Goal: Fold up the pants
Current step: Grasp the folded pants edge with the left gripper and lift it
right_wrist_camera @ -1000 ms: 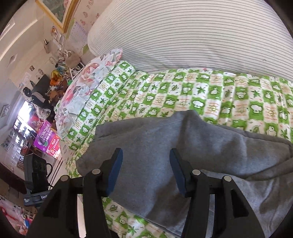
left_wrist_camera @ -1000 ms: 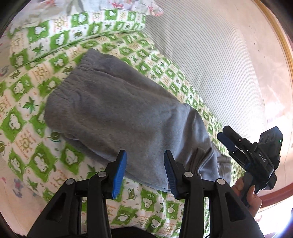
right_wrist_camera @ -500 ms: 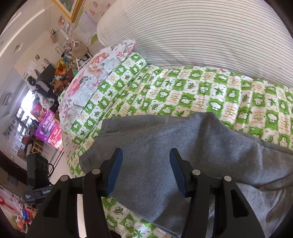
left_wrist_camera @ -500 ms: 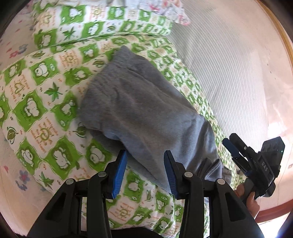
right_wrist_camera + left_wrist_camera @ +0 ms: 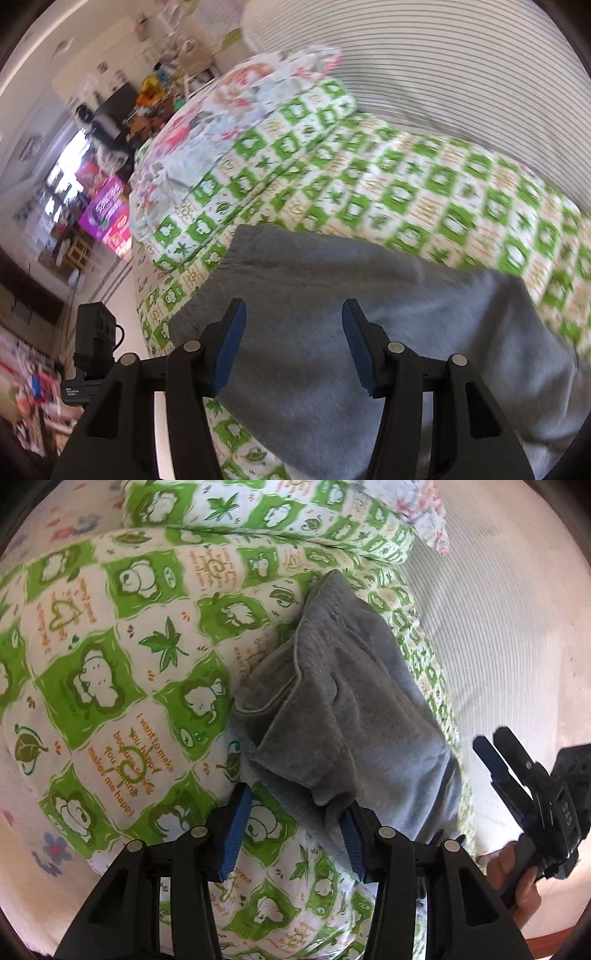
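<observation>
The grey pants (image 5: pixel 347 709) lie folded on a green-and-white patterned quilt (image 5: pixel 110 686). My left gripper (image 5: pixel 295 830) is open and low over the near corner of the pants; its right finger touches the fabric edge, and nothing is held. My right gripper (image 5: pixel 291 347) is open, hovering over the grey pants (image 5: pixel 369 332). The right gripper also shows at the right edge of the left wrist view (image 5: pixel 495 753), held by a hand beside the pants.
A striped white sheet (image 5: pixel 498 627) lies beyond the quilt. A floral pillow (image 5: pixel 236 96) sits at the quilt's far end. The bed edge drops at left to a cluttered room with a purple box (image 5: pixel 107 210) and a black device (image 5: pixel 92 336).
My left gripper has swung left and come lower and closer to the pants' corner. My right gripper has shifted over the pants; its view is blurred from motion. Both stayed open.
</observation>
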